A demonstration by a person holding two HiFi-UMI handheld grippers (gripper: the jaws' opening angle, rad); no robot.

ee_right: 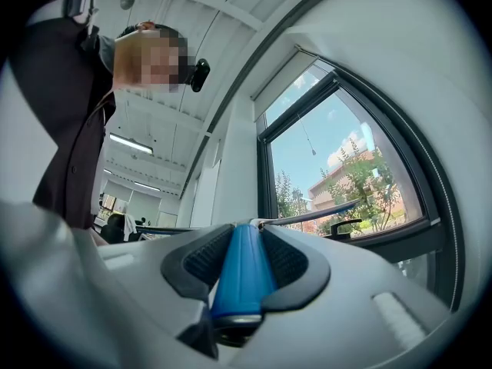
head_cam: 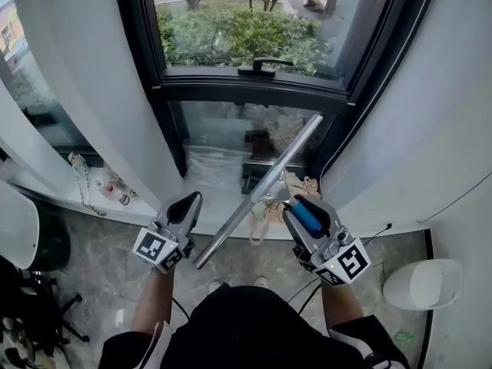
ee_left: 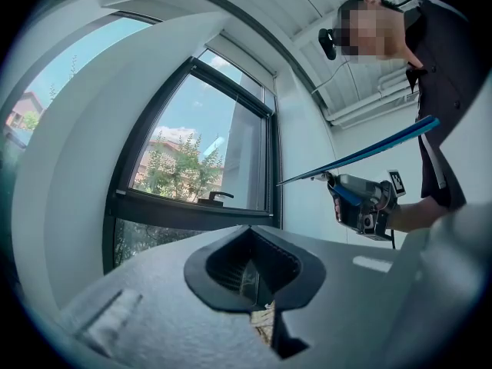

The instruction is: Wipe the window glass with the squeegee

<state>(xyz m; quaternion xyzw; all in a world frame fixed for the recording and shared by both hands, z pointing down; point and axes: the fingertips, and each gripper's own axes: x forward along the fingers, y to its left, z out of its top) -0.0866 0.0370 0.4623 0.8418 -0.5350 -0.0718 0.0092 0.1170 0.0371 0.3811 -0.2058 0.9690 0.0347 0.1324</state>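
Observation:
My right gripper point(head_cam: 306, 214) is shut on the blue handle point(ee_right: 244, 271) of the squeegee. Its long metal blade point(head_cam: 257, 191) runs diagonally from lower left to upper right, in front of the lower window pane point(head_cam: 231, 129) and apart from the glass. The left gripper view shows the blade point(ee_left: 361, 153) and the right gripper point(ee_left: 361, 202) off to the right. My left gripper point(head_cam: 183, 210) hangs left of the blade's lower end, its jaws together with nothing between them point(ee_left: 251, 277). The upper pane point(head_cam: 246, 21) carries a black window handle point(head_cam: 264, 65).
White curved walls flank the window on both sides. Bags and clutter point(head_cam: 269, 141) lie behind the lower glass. Bottles point(head_cam: 111, 188) stand on the sill at left. A white bin point(head_cam: 425, 283) sits on the floor at right, a dark chair point(head_cam: 31, 244) at left.

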